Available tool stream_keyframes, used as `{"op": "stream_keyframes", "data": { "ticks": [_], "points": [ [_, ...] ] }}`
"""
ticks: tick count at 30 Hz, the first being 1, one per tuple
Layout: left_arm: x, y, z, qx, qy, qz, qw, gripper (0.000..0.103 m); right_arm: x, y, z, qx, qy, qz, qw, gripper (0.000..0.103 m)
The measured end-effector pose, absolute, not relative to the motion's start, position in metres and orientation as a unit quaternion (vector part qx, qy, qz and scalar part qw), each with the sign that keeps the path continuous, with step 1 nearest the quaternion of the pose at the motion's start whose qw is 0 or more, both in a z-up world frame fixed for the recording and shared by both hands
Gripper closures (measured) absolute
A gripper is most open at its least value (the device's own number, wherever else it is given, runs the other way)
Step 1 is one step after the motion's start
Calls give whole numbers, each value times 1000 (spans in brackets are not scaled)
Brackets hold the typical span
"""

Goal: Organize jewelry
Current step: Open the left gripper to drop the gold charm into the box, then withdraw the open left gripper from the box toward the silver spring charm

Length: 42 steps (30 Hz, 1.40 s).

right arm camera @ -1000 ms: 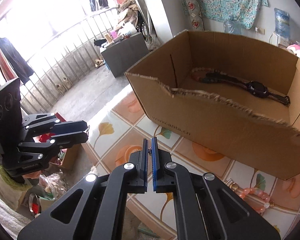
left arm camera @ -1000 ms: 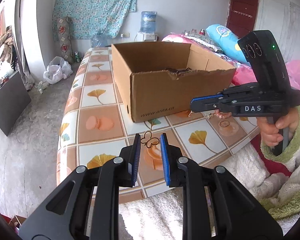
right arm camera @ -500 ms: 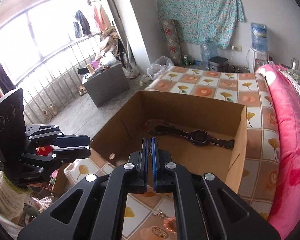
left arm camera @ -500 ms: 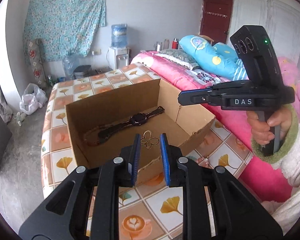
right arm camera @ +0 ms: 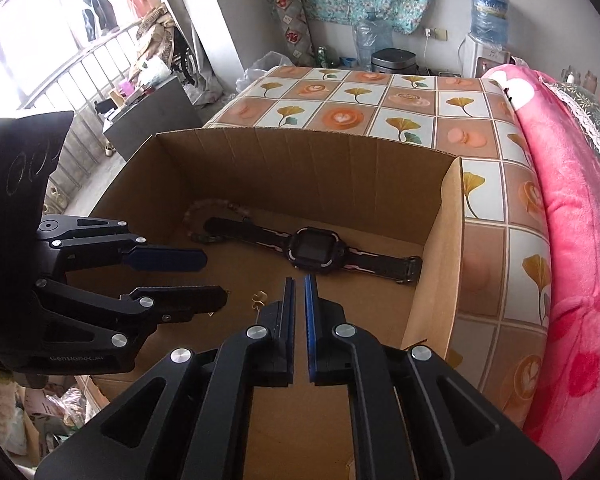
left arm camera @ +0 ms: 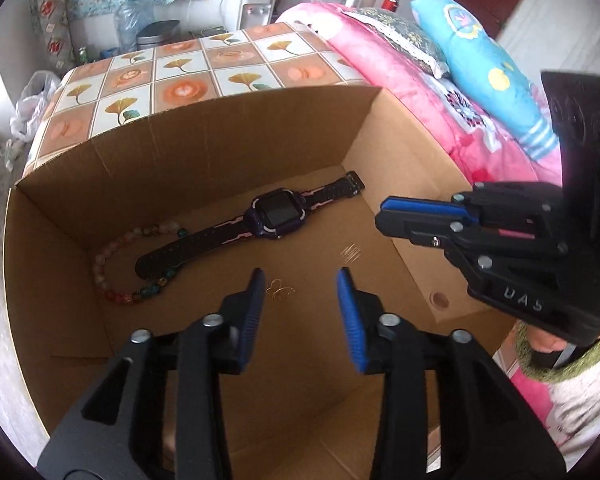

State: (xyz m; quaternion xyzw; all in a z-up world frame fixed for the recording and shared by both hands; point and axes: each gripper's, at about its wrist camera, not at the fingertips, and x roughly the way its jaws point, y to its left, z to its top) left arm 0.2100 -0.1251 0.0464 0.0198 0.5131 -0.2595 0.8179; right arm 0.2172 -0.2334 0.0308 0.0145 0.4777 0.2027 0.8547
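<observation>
Both tongs are held over an open brown cardboard box (left arm camera: 204, 152) that stands on a table covered with a tiled cloth printed with ginkgo leaves (right arm camera: 380, 96).

The left gripper (left arm camera: 301, 292) is seen from its own camera with its blue-padded jaws spread wide — they have just been opening — and nothing is pressed between them. A small gold wire butterfly-shaped piece of jewelry (left arm camera: 279, 290) is seen in the gap, just beside the left-hand pad; whether it lies on the box floor or is in mid-air cannot be told.

The right gripper (right arm camera: 296, 292) is seen with its jaws parted by only a narrow slit, having just been opening a little, and nothing is seen between the pads. A faint gold streak (left arm camera: 350, 252) is blurred below its fingertips in the left wrist view; what it is cannot be told.

Beyond both sets of tips, on the box floor, a black and purple wristwatch with a square face (left arm camera: 278, 216) is laid flat with its strap stretched out. To the far left of the left tongs a bracelet of pale and multicoloured beads (left arm camera: 108, 264) is curved around the strap's end, near the box corner.

A pink fleece blanket (right arm camera: 572, 240) is seen to the right of the table.
</observation>
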Motion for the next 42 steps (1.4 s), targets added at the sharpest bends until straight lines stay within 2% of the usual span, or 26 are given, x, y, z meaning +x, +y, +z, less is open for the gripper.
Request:
{"op": "stream_keyframes", "data": {
  "ticks": [5, 9, 16, 19, 24, 29, 35, 42],
  "points": [
    [207, -117, 56, 6, 489, -262, 832, 61, 213, -236, 38, 19, 463, 202, 863, 85],
    [186, -107, 76, 6, 456, -264, 850, 56, 194, -243, 56, 38, 434, 215, 874, 84],
    [107, -68, 115, 3, 379, -275, 884, 26, 115, -255, 98, 61, 365, 256, 893, 84],
    [69, -46, 116, -5, 357, -273, 893, 19, 78, -255, 100, 73, 355, 279, 889, 84],
    [14, -19, 95, -32, 345, -254, 903, 14, 45, -246, 71, 98, 388, 294, 868, 84],
    [-3, -16, 43, -56, 396, -216, 891, 14, 49, -220, 9, 125, 467, 276, 831, 84],
    [-4, -23, -5, -25, 437, -164, 884, 14, 56, -180, -35, 76, 518, 227, 821, 84],
    [-7, -30, -22, 1, 433, -162, 887, 14, 72, -164, -46, 17, 516, 164, 840, 84]
  ]
}}
